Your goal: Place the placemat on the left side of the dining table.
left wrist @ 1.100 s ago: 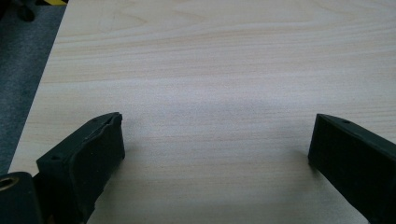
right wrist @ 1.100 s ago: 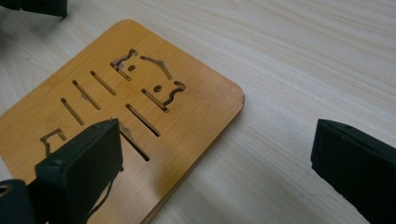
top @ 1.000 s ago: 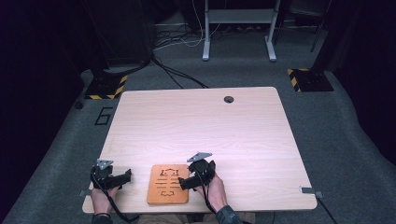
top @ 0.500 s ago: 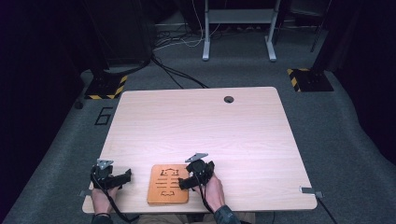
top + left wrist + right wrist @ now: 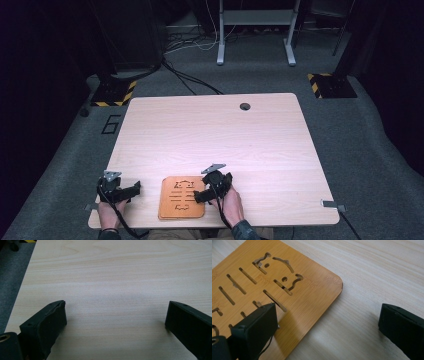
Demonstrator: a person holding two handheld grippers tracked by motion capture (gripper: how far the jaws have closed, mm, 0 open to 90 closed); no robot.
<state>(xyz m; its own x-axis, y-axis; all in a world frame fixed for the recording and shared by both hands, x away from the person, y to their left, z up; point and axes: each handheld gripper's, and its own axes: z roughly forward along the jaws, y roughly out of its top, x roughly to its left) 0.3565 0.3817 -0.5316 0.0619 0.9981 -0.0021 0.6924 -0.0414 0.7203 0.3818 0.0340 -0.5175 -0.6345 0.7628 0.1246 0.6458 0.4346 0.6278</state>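
A bamboo board point(image 5: 182, 197) with cut-out slots and curved shapes lies flat near the table's front edge. My right gripper point(image 5: 214, 186) is open and straddles the board's right edge. In the right gripper view, its left jaw hangs over the board point(image 5: 287, 277) and its right jaw over bare wood, with nothing in the right gripper point(image 5: 327, 307). My left gripper point(image 5: 126, 190) rests left of the board, apart from it. The left gripper view shows the left gripper point(image 5: 116, 306) wide open over bare tabletop.
The light wooden table point(image 5: 210, 135) has a round cable hole point(image 5: 245, 106) at the back. Its left edge and the grey carpet point(image 5: 10, 277) lie close to my left gripper. A metal desk frame point(image 5: 255, 30) and cables stand on the floor beyond.
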